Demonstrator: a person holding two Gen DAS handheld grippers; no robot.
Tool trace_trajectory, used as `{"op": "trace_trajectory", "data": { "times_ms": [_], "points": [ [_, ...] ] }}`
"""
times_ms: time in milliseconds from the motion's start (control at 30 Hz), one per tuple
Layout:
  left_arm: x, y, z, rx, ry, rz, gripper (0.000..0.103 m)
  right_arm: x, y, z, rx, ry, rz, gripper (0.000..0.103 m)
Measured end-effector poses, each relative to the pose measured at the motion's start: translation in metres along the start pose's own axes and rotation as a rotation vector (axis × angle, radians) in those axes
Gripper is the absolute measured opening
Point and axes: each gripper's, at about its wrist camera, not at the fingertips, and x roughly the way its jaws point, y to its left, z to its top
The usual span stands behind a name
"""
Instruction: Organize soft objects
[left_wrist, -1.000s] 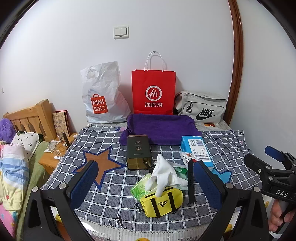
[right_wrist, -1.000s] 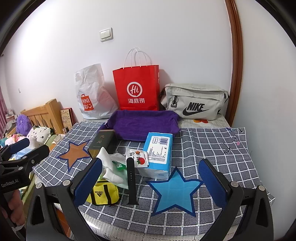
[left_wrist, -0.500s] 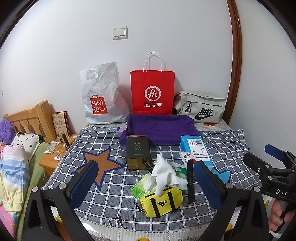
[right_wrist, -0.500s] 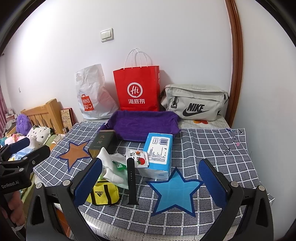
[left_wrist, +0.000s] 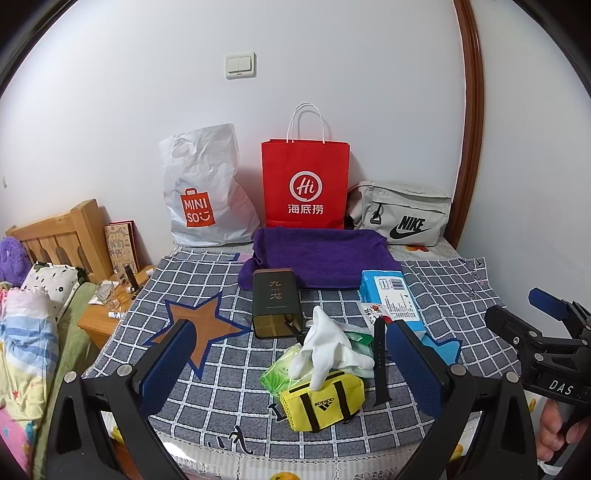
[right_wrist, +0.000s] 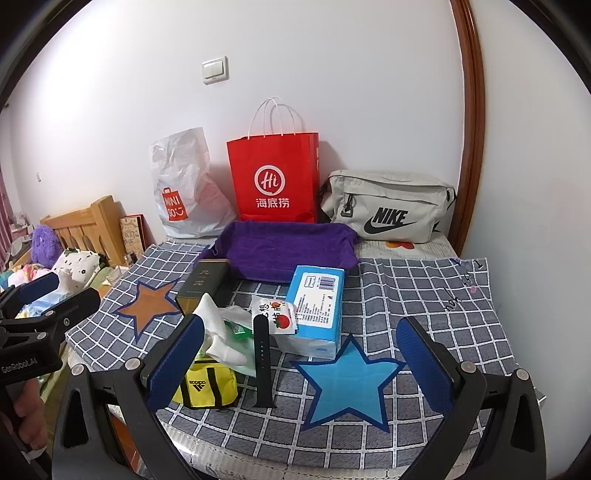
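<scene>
A white glove (left_wrist: 327, 347) (right_wrist: 218, 332) lies on a green wipes pack (left_wrist: 282, 373) and a small yellow Adidas bag (left_wrist: 321, 400) (right_wrist: 207, 386) near the front of the checked cloth. Beside them lie a black strap (left_wrist: 379, 362) (right_wrist: 263, 363), a blue tissue pack (left_wrist: 391, 299) (right_wrist: 317, 310), a small strawberry sachet (right_wrist: 279, 317) and a dark tin (left_wrist: 275, 306) (right_wrist: 207, 284). A purple towel-lined tray (left_wrist: 321, 256) (right_wrist: 284, 247) sits behind them. My left gripper (left_wrist: 291, 365) is open in front of the pile. My right gripper (right_wrist: 301, 363) is open over the blue star patch (right_wrist: 347, 380).
A white Miniso bag (left_wrist: 203, 192), a red paper bag (left_wrist: 304, 184) and a grey Nike bag (left_wrist: 400, 212) stand against the wall. A wooden headboard (left_wrist: 62, 236), nightstand (left_wrist: 105, 314) and bedding (left_wrist: 26, 332) lie to the left. A hand (left_wrist: 554, 424) holds the right gripper.
Both views have barely shifted; nothing was grasped or moved.
</scene>
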Motion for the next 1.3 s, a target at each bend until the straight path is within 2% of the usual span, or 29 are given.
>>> {"op": "trace_trajectory", "data": {
  "times_ms": [367, 633, 967, 1300],
  "points": [
    [0.0, 0.001, 0.0, 0.001, 0.002, 0.005, 0.103, -0.001, 0.001, 0.0, -0.002, -0.009, 0.011, 0.103],
    [0.013, 0.012, 0.001, -0.014, 0.017, 0.011, 0.103, 0.012, -0.002, -0.003, 0.0, 0.008, 0.019, 0.103],
    [0.051, 0.027, -0.011, -0.045, 0.091, 0.016, 0.102, 0.045, -0.001, -0.017, -0.028, 0.057, 0.038, 0.102],
    [0.089, 0.029, -0.032, -0.03, 0.15, 0.025, 0.1, 0.09, -0.007, -0.038, -0.025, 0.129, 0.112, 0.091]
  ]
}}
